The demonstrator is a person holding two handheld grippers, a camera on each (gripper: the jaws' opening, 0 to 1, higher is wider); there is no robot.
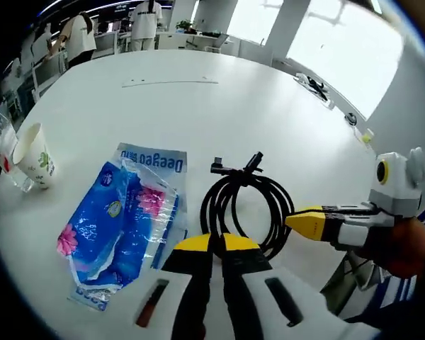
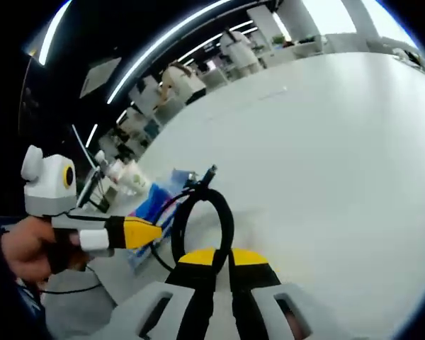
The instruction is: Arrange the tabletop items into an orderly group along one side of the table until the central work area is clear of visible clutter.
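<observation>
A coiled black cable (image 1: 244,202) lies on the white table (image 1: 198,120) straight ahead of my left gripper (image 1: 217,242). That gripper's yellow-tipped jaws are shut on the coil's near edge. My right gripper (image 1: 303,221) comes in from the right, its tip against the coil's right side. In the right gripper view the cable (image 2: 223,212) loops up out of my right gripper (image 2: 220,255), whose jaws are shut on it, and the left gripper (image 2: 154,232) reaches it from the left. A blue tissue pack (image 1: 117,227) (image 2: 156,195) lies left of the cable.
A paper cup (image 1: 35,156) (image 2: 136,180) stands at the table's left edge beside clear plastic items (image 1: 3,145). A thin strip (image 1: 170,82) lies far across the table, and a dark object (image 1: 315,88) sits near the right edge. People stand in the background.
</observation>
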